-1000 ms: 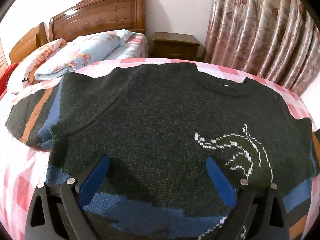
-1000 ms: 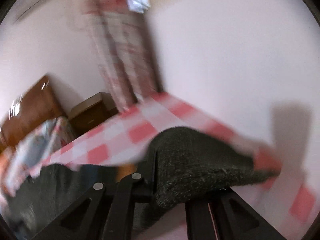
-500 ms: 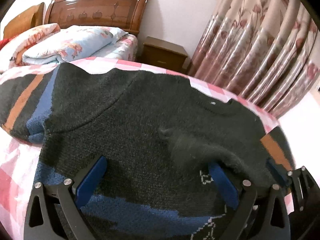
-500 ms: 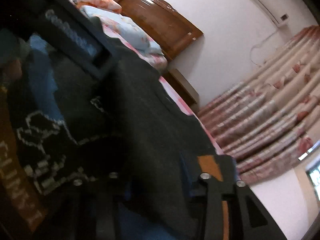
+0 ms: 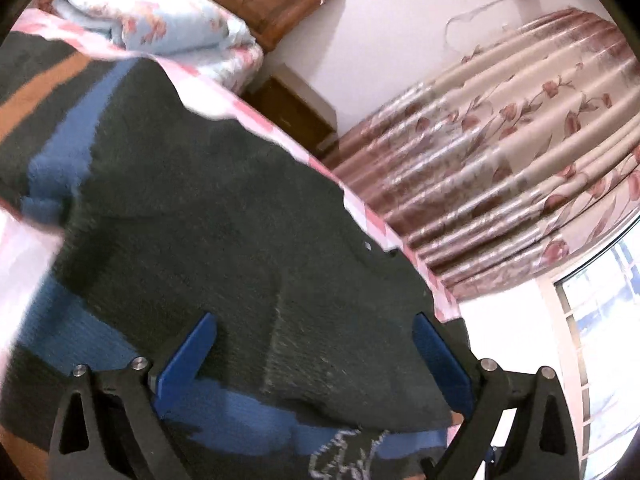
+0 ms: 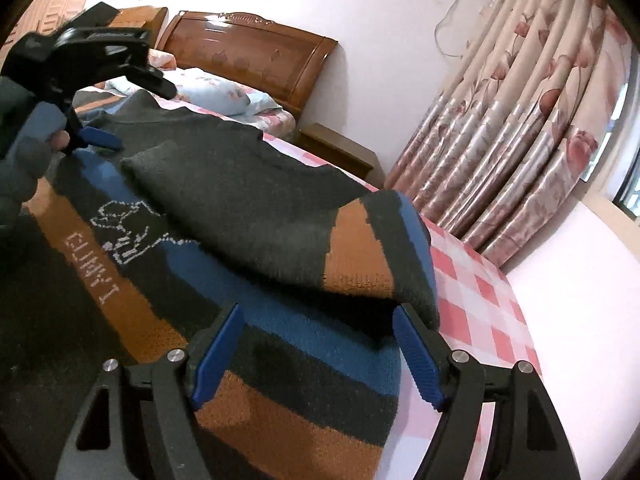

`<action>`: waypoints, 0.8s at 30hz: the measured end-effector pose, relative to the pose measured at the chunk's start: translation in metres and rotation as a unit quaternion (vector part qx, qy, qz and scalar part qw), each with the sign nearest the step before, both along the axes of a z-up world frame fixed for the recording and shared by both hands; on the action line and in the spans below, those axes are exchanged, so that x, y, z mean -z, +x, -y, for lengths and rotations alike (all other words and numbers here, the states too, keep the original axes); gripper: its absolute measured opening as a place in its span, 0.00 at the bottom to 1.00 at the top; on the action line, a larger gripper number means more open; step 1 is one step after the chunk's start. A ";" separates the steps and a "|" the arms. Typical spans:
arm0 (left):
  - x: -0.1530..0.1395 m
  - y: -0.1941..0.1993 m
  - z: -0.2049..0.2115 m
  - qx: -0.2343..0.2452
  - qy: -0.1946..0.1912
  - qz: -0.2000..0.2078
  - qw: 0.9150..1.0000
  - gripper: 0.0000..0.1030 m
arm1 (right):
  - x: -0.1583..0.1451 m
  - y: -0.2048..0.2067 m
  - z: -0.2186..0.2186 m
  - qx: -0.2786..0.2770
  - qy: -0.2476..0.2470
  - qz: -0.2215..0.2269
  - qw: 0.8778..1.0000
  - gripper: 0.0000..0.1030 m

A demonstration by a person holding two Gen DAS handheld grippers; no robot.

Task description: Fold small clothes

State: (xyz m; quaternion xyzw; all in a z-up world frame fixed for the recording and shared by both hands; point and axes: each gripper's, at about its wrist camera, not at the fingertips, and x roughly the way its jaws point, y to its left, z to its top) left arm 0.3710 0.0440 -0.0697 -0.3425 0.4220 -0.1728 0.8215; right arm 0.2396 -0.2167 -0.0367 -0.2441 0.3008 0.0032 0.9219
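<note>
With my right claw (image 6: 316, 352) and left claw (image 5: 316, 360) both spread apart and holding nothing, the sweater (image 6: 240, 216) lies along the bed's (image 6: 480, 280) right edge, its sleeve (image 6: 360, 248) folded across, which I should press flat before the next fold.

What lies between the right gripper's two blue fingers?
In the right wrist view, the right gripper is open over the dark knitted sweater with orange and blue stripes; its folded-over sleeve ends just beyond.
</note>
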 end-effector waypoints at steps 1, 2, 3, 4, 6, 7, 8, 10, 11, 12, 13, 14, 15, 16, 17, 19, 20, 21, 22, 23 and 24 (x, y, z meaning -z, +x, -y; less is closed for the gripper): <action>-0.001 0.001 0.008 0.008 0.012 -0.009 1.000 0.95 | 0.001 0.002 -0.001 0.003 -0.005 -0.001 1.000 1.00; -0.003 0.001 0.016 0.014 0.038 -0.019 0.999 0.93 | 0.004 -0.001 -0.004 0.007 -0.011 -0.003 1.000 1.00; -0.006 0.000 0.022 0.015 0.065 -0.028 0.997 0.88 | 0.008 -0.002 -0.009 0.012 -0.021 -0.006 1.000 1.00; -0.009 0.000 0.028 0.019 0.084 -0.039 0.995 0.86 | 0.009 -0.003 -0.011 0.014 -0.030 -0.005 0.999 1.00; -0.010 0.000 0.040 0.031 0.111 -0.055 0.992 0.61 | 0.010 -0.013 -0.016 0.012 -0.047 -0.001 0.999 1.00; -0.006 0.001 0.044 0.042 0.120 -0.064 0.990 0.38 | 0.011 -0.013 -0.017 0.012 -0.054 0.001 0.998 1.00; -0.002 0.004 0.051 0.059 0.136 -0.082 0.986 0.16 | 0.012 -0.013 -0.019 0.013 -0.063 0.002 0.998 1.00; -0.003 0.006 0.060 0.074 0.171 -0.074 0.980 0.12 | 0.012 -0.014 -0.020 0.018 -0.076 0.005 0.997 1.00; -0.005 0.006 0.062 0.082 0.182 -0.068 0.977 0.11 | 0.011 -0.015 -0.021 0.023 -0.081 0.010 0.996 1.00; -0.006 0.007 0.061 0.083 0.179 -0.058 0.979 0.07 | 0.010 -0.017 -0.021 0.031 -0.084 0.016 0.996 1.00; -0.013 0.003 0.055 0.084 0.147 -0.033 0.985 0.07 | 0.008 -0.015 -0.018 0.042 -0.083 0.024 0.995 1.00; -0.021 0.000 0.051 0.077 0.130 -0.017 0.988 0.07 | 0.005 -0.016 -0.014 0.055 -0.078 0.031 0.995 1.00; -0.031 -0.004 0.044 0.066 0.118 0.000 0.991 0.07 | 0.000 -0.015 -0.004 0.072 -0.058 0.036 0.995 1.00; -0.040 -0.007 0.039 0.058 0.111 0.014 0.992 0.07 | -0.006 -0.014 0.007 0.087 -0.030 0.036 0.995 1.00; -0.056 -0.010 0.033 0.050 0.109 0.035 0.992 0.07 | -0.011 -0.012 0.020 0.103 0.000 0.034 0.994 1.00; -0.080 -0.009 0.027 0.047 0.121 0.058 0.990 0.07 | -0.019 -0.004 0.059 0.140 0.092 0.015 0.986 1.00; -0.090 -0.007 0.021 0.043 0.127 0.068 0.989 0.07 | -0.018 0.002 0.079 0.155 0.136 -0.003 0.978 1.00; -0.098 -0.004 0.014 0.036 0.130 0.072 0.988 0.07 | -0.016 0.007 0.090 0.163 0.159 -0.016 0.974 1.00; -0.101 -0.001 0.007 0.033 0.134 0.071 0.988 0.07 | -0.014 0.012 0.099 0.165 0.178 -0.027 0.970 1.00; -0.101 0.002 0.003 0.033 0.138 0.066 0.988 0.07 | -0.013 0.015 0.106 0.164 0.195 -0.034 0.966 1.00; -0.099 0.002 -0.001 0.029 0.144 0.058 0.987 0.07 | -0.012 0.019 0.112 0.165 0.206 -0.039 0.964 1.00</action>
